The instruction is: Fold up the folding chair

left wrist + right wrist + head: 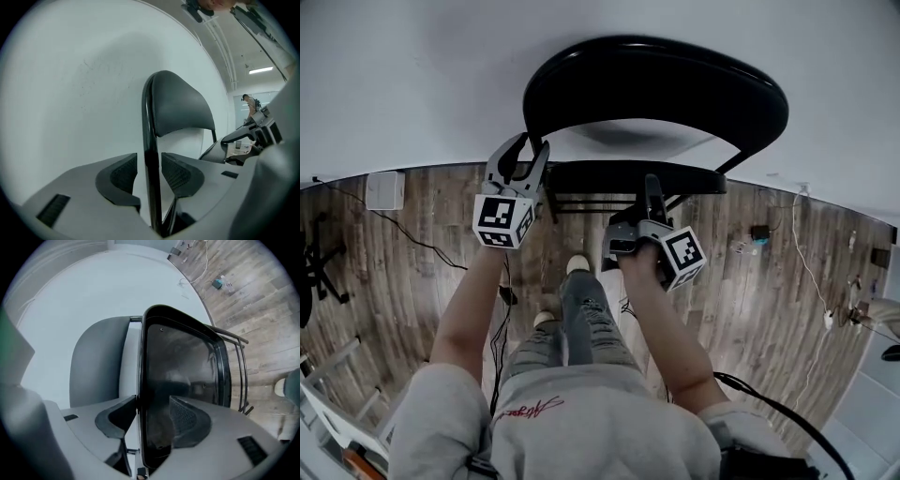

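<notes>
A black folding chair stands against a white wall, its curved backrest (656, 84) above its seat (633, 176). My left gripper (525, 155) is at the chair's left side. In the left gripper view the gripper (149, 166) is open, and the upright frame tube (149, 122) runs between the pads with a gap on each side. My right gripper (652, 187) is at the seat's front edge. In the right gripper view the gripper (152, 411) is shut on the seat (183, 362), which is seen nearly edge-on, with the backrest (96, 362) behind it.
The floor (412, 272) is wooden planks with cables lying across it and a white box (384, 190) at the left by the wall. The person's legs and shoes (577, 265) are just before the chair. Another person (251, 104) stands far off.
</notes>
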Action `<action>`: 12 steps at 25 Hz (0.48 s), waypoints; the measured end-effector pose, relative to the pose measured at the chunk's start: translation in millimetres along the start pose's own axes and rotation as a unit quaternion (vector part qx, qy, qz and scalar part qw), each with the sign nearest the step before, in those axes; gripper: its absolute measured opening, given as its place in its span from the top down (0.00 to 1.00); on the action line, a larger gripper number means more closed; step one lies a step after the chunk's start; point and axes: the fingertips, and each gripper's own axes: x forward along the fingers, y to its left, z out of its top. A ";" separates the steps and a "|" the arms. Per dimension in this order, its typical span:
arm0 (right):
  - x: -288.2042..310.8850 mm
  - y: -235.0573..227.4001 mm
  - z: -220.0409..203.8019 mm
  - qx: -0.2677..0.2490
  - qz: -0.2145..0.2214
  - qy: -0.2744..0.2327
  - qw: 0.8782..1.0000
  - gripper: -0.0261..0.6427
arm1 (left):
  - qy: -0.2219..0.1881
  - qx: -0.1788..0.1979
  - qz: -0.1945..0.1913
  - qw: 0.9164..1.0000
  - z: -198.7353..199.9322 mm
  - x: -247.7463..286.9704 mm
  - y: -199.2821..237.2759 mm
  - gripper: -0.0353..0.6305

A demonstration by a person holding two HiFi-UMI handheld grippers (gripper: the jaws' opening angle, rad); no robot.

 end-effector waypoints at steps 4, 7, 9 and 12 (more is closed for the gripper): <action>-44.9 2.4 -2.2 -0.059 0.012 -0.002 0.998 0.64 | -0.013 -0.008 0.028 0.999 6.7 -49.3 -5.0 0.71; -77.8 41.4 -21.5 -0.196 0.083 0.015 0.977 0.65 | -0.052 -0.010 0.020 0.998 35.3 -90.6 -25.1 0.75; -101.2 78.0 -38.8 -0.279 0.148 0.010 0.949 0.71 | -0.067 -0.012 0.008 0.998 50.5 -114.6 -41.7 0.78; -156.7 137.0 -79.6 -0.371 0.288 0.008 0.883 0.90 | -0.087 -0.013 -0.013 0.996 72.8 -158.9 -66.9 0.80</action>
